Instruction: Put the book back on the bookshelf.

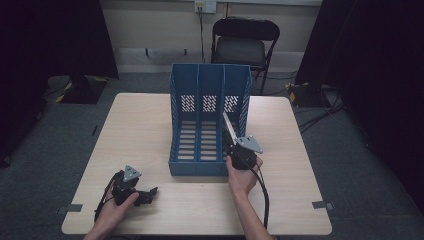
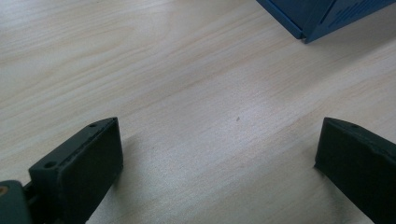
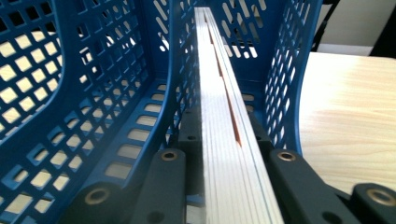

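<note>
Table (image 1: 150, 120) carries blue three-slot file rack (image 1: 210, 90) at centre. Right gripper (image 1: 233, 143) at rack's front right, jaws clamped on a thin stack of sheets (image 3: 224, 140), held edge-on in the rightmost slot. Left gripper (image 1: 146, 194) rests near table's front-left edge, jaws wide apart, nothing between.
</note>
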A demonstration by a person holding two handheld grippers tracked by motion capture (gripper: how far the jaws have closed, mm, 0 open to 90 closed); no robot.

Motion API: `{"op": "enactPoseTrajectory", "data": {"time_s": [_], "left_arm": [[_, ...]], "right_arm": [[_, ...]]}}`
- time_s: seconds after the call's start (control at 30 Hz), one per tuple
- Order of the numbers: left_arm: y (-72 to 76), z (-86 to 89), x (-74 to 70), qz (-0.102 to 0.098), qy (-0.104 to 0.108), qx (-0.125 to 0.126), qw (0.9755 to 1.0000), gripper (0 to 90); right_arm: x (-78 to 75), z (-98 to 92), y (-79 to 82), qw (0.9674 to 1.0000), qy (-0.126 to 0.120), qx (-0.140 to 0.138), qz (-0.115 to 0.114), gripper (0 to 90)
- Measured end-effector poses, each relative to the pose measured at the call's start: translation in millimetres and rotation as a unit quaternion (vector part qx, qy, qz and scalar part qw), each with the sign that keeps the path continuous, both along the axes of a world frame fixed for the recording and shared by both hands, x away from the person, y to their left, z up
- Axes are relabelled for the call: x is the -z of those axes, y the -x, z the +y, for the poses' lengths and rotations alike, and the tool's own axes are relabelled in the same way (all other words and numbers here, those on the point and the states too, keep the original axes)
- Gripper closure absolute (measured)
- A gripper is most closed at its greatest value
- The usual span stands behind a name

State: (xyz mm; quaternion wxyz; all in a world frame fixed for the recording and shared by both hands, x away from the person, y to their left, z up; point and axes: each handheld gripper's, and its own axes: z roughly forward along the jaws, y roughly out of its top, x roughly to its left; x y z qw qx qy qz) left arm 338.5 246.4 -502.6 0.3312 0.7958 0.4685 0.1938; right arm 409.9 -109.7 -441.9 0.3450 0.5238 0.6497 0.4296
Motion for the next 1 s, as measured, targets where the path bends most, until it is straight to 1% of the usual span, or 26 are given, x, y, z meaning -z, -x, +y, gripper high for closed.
{"op": "enactPoseTrajectory", "data": {"time_s": [0.1,0.23,0.33,0.53,0.6,0.63,0.73,0.8,0.87,0.93,1.0], "left_arm": [[0.0,0.0,0.0,0.000,0.000,0.000,1.0000,0.3],[0.0,0.0,0.0,0.000,0.000,0.000,1.0000,0.3],[0.0,0.0,0.0,0.000,0.000,0.000,1.0000,0.3],[0.0,0.0,0.0,0.000,0.000,0.000,1.0000,0.3],[0.0,0.0,0.0,0.000,0.000,0.000,1.0000,0.3],[0.0,0.0,0.0,0.000,0.000,0.000,1.0000,0.3],[0.0,0.1,0.0,0.000,0.000,0.000,1.0000,0.3],[0.0,0.0,0.0,0.000,0.000,0.000,1.0000,0.3],[0.0,0.0,0.0,0.000,0.000,0.000,1.0000,0.3],[0.0,0.0,0.0,0.000,0.000,0.000,1.0000,0.3],[0.0,0.0,0.0,0.000,0.000,0.000,1.0000,0.3]], "right_arm": [[-0.3,4.0,0.5,0.9999,0.011,0.005,-0.002,76.3],[0.4,8.7,1.9,0.9997,0.012,0.020,-0.010,76.5],[0.2,11.5,2.4,0.9996,0.019,0.020,-0.012,76.5],[-2.0,6.9,1.6,0.9995,-0.004,0.029,-0.008,76.5],[-3.7,6.1,3.3,0.9993,-0.004,0.035,-0.011,76.6],[-4.2,5.5,4.0,0.9991,-0.005,0.039,-0.017,76.5],[-5.9,3.2,4.7,0.9986,-0.011,0.047,-0.021,76.6],[-6.9,1.9,4.6,0.9984,-0.011,0.051,-0.023,76.6],[-7.3,0.0,4.0,0.9977,-0.018,0.061,-0.023,76.6],[-7.0,-1.5,2.3,0.9970,-0.020,0.072,-0.019,76.6],[-7.0,-4.4,1.9,0.9963,-0.030,0.080,-0.013,76.6]]}}
